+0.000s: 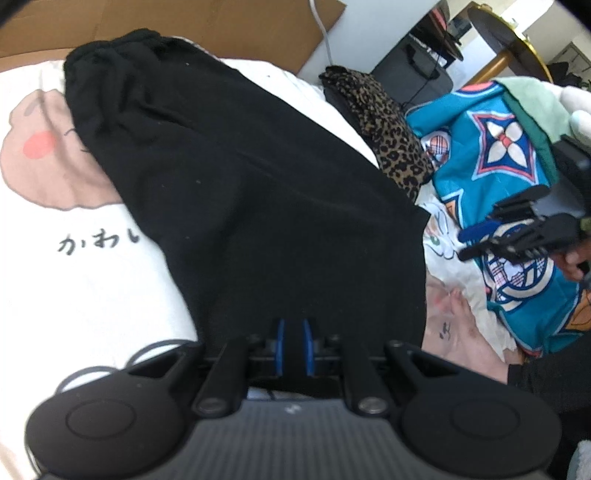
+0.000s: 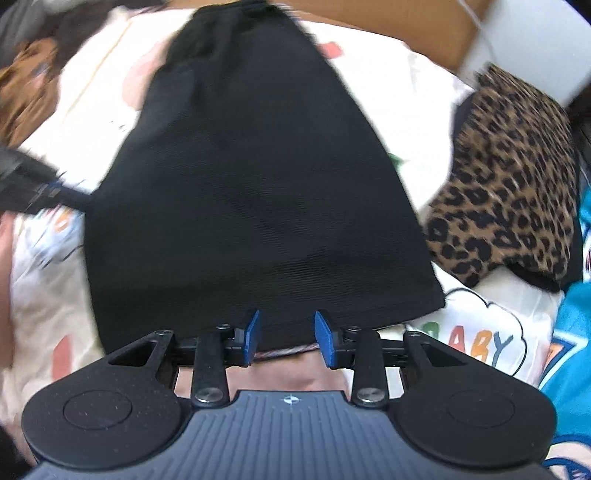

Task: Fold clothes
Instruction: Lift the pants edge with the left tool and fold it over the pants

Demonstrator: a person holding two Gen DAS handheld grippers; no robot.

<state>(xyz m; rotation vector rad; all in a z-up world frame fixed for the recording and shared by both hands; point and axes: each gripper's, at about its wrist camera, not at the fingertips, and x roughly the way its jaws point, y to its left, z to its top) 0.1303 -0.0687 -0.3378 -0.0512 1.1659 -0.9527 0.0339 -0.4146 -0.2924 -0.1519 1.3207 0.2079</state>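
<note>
On the white cartoon-printed bed sheet [image 1: 92, 280], a black knitted garment [image 1: 258, 192] lies spread flat, its near hem reaching both tools. A teal patterned cloth [image 1: 491, 177] and a leopard-print fabric [image 2: 517, 177] sit heaped just beside it. The left gripper [image 1: 293, 347] has its blue pads nearly together, pinching the black hem. The right gripper [image 2: 287, 332] stands parted, holding nothing.

The long black knit garment [image 1: 236, 192] lies flat on the white printed bed sheet [image 1: 48, 280]. To the right of the garment lies the folded leopard-print cloth [image 2: 513, 177]. Further right of the garment lies the teal patterned cloth [image 1: 491, 155]. Behind the garment stands the brown cardboard sheet [image 1: 207, 26].
</note>
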